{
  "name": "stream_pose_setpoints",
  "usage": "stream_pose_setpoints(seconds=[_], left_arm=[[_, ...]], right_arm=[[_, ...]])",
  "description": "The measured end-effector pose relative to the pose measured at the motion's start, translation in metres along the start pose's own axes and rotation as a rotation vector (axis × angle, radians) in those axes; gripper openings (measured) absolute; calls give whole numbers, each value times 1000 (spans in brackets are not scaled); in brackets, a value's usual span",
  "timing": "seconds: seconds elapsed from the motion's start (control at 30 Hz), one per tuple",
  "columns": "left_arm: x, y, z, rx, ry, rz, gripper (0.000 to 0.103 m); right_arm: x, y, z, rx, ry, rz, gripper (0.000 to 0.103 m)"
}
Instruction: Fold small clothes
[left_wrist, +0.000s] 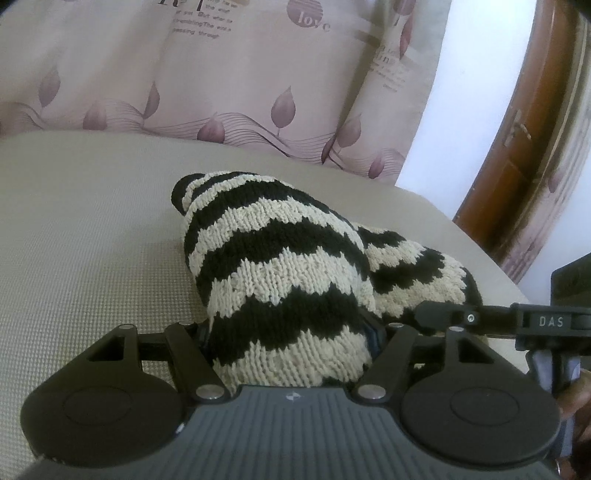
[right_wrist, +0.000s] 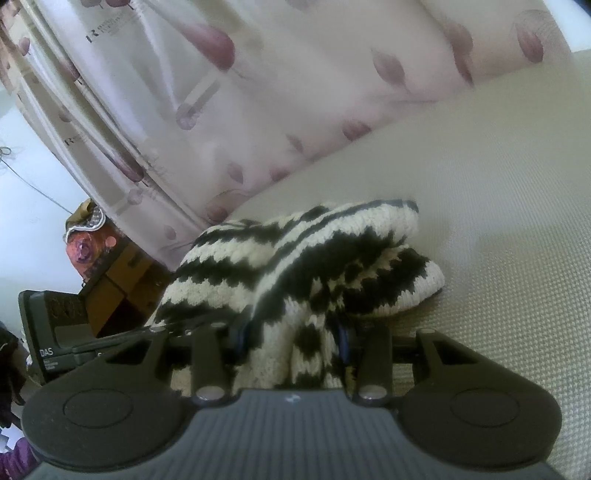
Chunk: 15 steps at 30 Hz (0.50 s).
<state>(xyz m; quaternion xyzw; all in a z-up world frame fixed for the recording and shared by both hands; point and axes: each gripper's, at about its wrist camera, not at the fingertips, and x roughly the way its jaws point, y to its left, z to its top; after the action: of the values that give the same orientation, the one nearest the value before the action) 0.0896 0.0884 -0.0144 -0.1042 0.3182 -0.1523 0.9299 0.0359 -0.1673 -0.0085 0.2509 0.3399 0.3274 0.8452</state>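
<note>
I see left claw (left_wrist: 288, 332) clamped on the striped knit garment (left_wrist: 280, 258) | right claw (right_wrist: 291, 339) clamped on the same knit (right_wrist: 295, 258), fabric bunched between its fingers | garment folded over on the beige cushion (left_wrist: 92, 240) | patterned curtain (left_wrist: 221, 74) behind.

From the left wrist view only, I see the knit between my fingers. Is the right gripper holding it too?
Observer: Yes. The right gripper is shut on the knit, with fabric bunched between its fingers.
Operator: What lies beyond the cushion on that side?
Observer: A cardboard box beside the curtain.
Operator: Anything on the box?
Observer: A reddish floral bundle sits on it.
</note>
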Motion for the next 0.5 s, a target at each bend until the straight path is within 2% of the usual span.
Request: stream_pose_setpoints(seconds=[0.37,0.5], left_arm=[[-1,-2,-7,-8,-39,52,80],[-1,-1,-10,-9,-50,70,86]], right_arm=[[6,1,-15,-118,-5,-123,42],[7,2,-18,-141,-20,-146,47]])
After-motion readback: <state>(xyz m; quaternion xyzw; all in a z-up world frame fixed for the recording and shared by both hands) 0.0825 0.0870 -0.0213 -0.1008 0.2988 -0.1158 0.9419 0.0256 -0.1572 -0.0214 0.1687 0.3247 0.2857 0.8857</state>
